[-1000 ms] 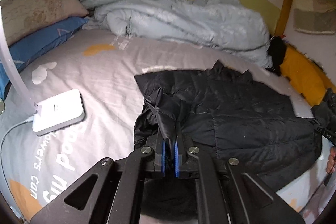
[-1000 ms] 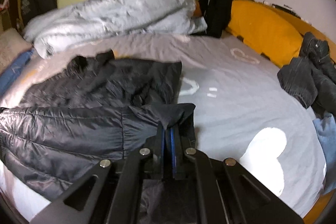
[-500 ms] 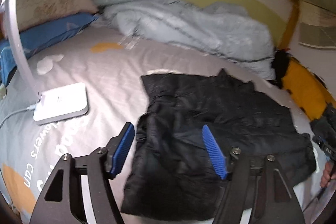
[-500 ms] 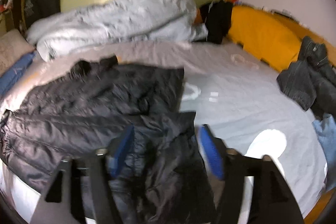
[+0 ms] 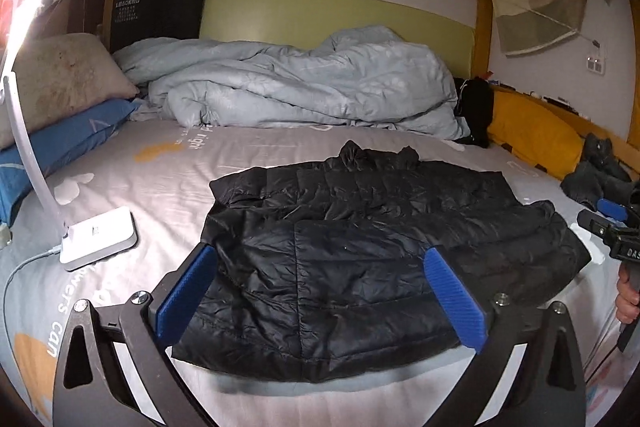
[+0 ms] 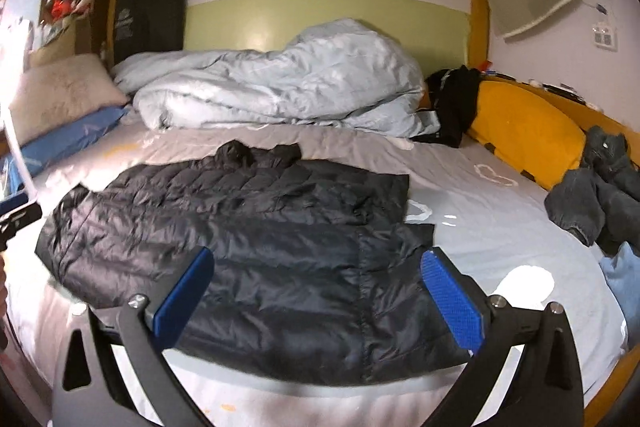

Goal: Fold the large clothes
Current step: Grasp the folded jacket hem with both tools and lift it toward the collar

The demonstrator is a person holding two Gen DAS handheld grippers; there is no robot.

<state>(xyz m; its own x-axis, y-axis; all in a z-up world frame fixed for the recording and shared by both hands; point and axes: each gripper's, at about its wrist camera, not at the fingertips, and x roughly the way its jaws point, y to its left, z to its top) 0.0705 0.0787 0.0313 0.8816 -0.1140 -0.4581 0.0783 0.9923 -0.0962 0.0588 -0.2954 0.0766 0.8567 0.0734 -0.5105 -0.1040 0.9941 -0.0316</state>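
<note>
A black puffer jacket lies flat on the grey bed sheet, folded across its width, collar toward the far side. It also shows in the right wrist view. My left gripper is open and empty, raised above the jacket's near left edge. My right gripper is open and empty above the jacket's near right part. The right gripper also shows at the right edge of the left wrist view, with a hand on it.
A white lamp base with a cable stands left of the jacket. A crumpled light-blue duvet lies at the back. Pillows are on the left. A yellow cushion and dark clothes lie on the right.
Both grippers let go of the jacket fabric, opened wide and pulled back and up. The jacket now lies flat on the bed.
</note>
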